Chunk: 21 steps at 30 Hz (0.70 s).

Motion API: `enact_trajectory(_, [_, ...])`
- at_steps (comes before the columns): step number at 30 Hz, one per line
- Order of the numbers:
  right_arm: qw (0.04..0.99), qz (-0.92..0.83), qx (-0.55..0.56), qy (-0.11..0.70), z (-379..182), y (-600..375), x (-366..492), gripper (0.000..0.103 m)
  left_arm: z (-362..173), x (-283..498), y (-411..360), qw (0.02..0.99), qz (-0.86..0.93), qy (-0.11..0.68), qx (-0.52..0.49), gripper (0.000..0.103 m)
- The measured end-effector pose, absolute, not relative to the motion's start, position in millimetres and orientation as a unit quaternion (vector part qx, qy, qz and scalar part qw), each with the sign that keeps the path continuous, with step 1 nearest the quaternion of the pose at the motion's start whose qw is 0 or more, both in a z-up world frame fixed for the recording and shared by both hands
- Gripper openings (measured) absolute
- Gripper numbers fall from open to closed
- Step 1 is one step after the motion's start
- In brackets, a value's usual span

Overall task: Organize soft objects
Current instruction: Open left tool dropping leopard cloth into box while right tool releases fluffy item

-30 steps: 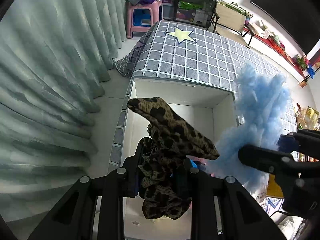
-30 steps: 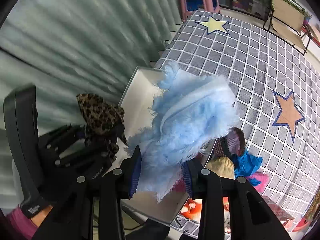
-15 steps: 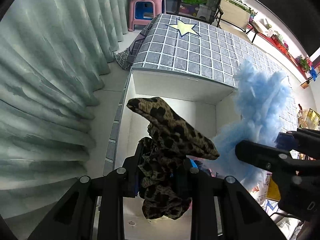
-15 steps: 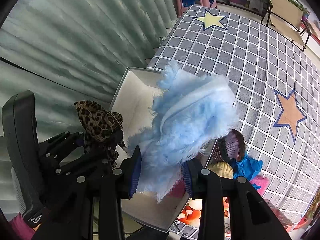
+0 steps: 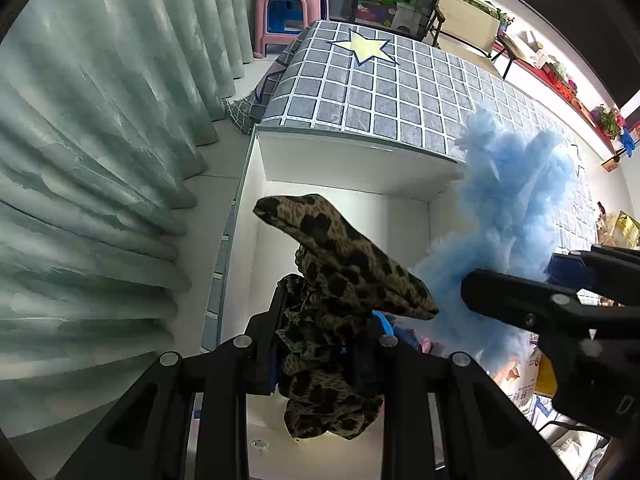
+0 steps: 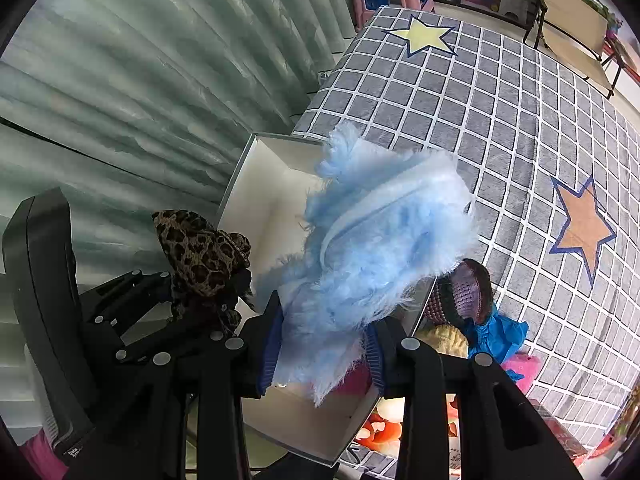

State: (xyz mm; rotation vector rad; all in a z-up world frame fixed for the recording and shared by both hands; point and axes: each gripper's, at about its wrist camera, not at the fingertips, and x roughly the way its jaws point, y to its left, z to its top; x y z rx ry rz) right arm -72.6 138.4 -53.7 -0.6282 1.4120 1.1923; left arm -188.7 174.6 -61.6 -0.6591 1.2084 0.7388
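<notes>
Leopard scrunchie (image 5: pixel 336 280) is hanging clenched in the left gripper (image 5: pixel 320 344) fingers, directly above the open white box (image 5: pixel 352 160); the right gripper (image 6: pixel 324 344) fingers are grasping blue fluff (image 6: pixel 376 240) beside it.

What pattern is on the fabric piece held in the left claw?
Leopard print: dark spots on tan-olive fabric piece. It shows best in the left wrist view.
</notes>
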Motion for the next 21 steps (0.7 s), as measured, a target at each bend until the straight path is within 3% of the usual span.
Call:
enact_trajectory(15, [0.556, 0.505, -0.271, 0.602, -59, 141, -70, 0.039, -62, -189, 171, 0.714, 0.327, 0.542, -0.299, 0.031])
enact_trajectory(17, [0.555, 0.506, -0.271, 0.603, -59, 141, -70, 0.039, -60, -189, 168, 0.721, 0.323, 0.538, -0.294, 0.043])
enact_trajectory(19, [0.556, 0.507, -0.269, 0.601, -58, 141, -70, 0.039, -56, -189, 165, 0.726, 0.325, 0.533, -0.288, 0.073])
enact_trajectory(21, [0.554, 0.508, -0.267, 0.603, -58, 141, -70, 0.045, -53, -190, 164, 0.732, 0.327, 0.524, -0.288, 0.084])
